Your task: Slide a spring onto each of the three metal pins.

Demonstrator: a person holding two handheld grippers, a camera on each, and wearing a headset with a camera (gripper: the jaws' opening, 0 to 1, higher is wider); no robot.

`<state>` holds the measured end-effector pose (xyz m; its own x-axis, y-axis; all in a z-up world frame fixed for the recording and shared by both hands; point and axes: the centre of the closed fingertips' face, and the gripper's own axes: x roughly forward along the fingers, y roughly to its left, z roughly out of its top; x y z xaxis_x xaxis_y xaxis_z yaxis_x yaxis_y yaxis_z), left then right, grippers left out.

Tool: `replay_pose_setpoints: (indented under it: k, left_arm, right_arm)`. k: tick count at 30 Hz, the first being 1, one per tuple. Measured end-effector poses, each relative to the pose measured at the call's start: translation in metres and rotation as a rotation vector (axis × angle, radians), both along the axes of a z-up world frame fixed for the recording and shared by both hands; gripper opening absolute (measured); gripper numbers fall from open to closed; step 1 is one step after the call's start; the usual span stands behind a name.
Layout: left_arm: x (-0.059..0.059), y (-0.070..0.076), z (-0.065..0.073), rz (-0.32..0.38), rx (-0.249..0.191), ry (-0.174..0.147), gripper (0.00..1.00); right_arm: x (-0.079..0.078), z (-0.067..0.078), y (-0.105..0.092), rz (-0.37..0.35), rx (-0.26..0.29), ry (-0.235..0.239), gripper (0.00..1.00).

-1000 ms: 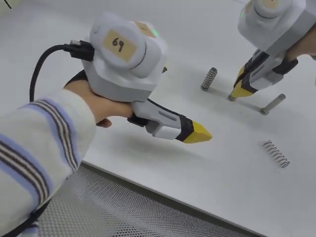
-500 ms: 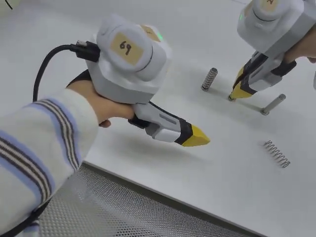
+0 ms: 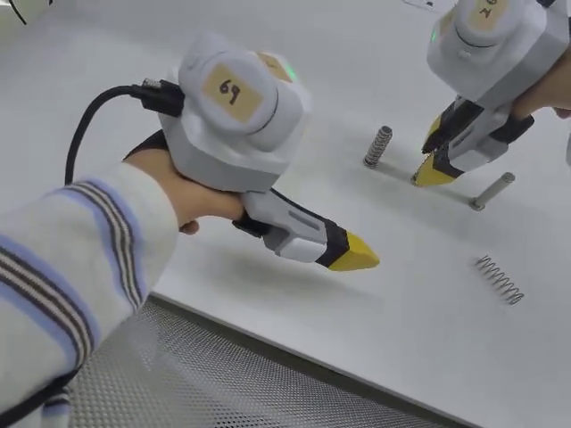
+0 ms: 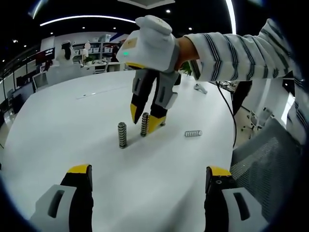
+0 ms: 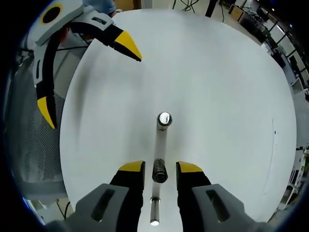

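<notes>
The left gripper (image 4: 149, 170) hovers over the white workbench (image 3: 268, 53), jaws spread wide. The right gripper (image 5: 160, 166) has its jaws slightly parted either side of an upright dark coil spring (image 5: 160, 171); whether they touch it is unclear. The loose steel-wire spring (image 3: 500, 278) lies near the bare silver metal pin (image 3: 493, 190). It looks light and squashy and could flick away, so I'd pinch it gently mid-coil.

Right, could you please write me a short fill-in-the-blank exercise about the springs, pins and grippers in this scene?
1. The left gripper holds nothing; its jaws stand wide ___.
2. The right gripper has its jaws either side of a pin that wears a ___.
3. One loose spring lies on the ___ table.
4. In the left gripper view, ___ pins stand wearing springs, including the leftmost pin.
Missing words: open; spring; white; two.
</notes>
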<state>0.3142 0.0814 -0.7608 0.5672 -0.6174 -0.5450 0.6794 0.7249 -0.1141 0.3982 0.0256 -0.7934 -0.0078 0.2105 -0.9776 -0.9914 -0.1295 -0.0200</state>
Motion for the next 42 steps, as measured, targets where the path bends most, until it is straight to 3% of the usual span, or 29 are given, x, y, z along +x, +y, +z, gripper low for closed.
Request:
replay_pose_setpoints:
  k: [19,37,42]
  left_arm:
    - [-0.005,-0.004,0.005,-0.019,0.016,-0.004,0.95]
    - [-0.006,-0.002,0.009,-0.032,0.019,0.001,0.94]
    - [-0.007,-0.001,0.011,-0.031,0.011,0.003,0.94]
  right_arm:
    - [-0.006,0.036,-0.003,-0.008,0.056,-0.043,0.23]
    - [-0.022,0.079,-0.022,-0.100,0.160,-0.073,0.23]
    - [-0.027,0.084,-0.029,-0.146,0.206,-0.077,0.25]
